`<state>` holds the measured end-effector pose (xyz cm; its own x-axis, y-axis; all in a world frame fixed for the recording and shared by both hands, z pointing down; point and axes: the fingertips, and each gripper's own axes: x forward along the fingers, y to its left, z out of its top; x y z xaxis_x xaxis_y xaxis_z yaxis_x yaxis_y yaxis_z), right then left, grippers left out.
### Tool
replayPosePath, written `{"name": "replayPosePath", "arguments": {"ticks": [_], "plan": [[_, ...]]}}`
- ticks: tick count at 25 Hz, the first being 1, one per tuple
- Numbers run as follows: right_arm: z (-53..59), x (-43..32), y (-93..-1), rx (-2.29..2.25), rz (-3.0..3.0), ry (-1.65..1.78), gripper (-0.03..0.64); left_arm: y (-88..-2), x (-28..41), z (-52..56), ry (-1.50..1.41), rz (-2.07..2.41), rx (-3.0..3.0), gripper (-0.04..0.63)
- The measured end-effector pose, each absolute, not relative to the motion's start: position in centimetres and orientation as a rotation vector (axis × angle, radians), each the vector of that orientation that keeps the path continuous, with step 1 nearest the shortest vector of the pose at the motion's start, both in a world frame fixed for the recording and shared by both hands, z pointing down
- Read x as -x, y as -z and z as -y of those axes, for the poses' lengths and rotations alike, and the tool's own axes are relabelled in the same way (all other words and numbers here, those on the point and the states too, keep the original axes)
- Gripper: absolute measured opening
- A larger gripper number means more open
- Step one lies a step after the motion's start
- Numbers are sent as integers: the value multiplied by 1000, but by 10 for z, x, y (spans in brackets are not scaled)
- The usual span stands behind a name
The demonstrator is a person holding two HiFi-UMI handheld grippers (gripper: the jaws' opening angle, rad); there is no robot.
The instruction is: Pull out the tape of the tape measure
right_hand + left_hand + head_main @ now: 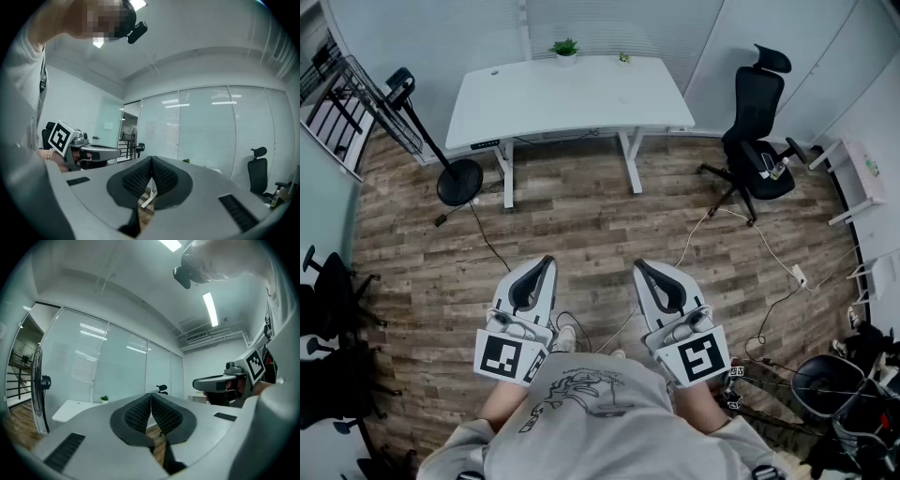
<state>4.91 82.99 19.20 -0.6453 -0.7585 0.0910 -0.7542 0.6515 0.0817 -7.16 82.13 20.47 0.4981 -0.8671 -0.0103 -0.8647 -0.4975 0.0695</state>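
Note:
No tape measure shows in any view. I hold both grippers level in front of my body, side by side over the wooden floor. My left gripper is shut, its ribbed pads meeting with nothing between them. The right gripper is shut as well, and its pads are closed on nothing. In the left gripper view the right gripper shows at the right. In the right gripper view the left gripper shows at the left.
A white desk stands ahead with a small potted plant and a tiny object at its back edge. A floor fan stands left of it and a black office chair to the right. Cables lie on the floor.

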Motion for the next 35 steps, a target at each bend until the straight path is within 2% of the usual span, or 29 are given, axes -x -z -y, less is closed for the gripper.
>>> {"name": "replayPosePath", "arguments": {"ticks": [24,35], "plan": [[-767,51,-203,-1355,2713,44,8,-224,177,-753,31,1467,-2711,21],[-727,41,-217,-1350,2683,35,8,-236,170,-715,35,1444,-2695,21]]}}
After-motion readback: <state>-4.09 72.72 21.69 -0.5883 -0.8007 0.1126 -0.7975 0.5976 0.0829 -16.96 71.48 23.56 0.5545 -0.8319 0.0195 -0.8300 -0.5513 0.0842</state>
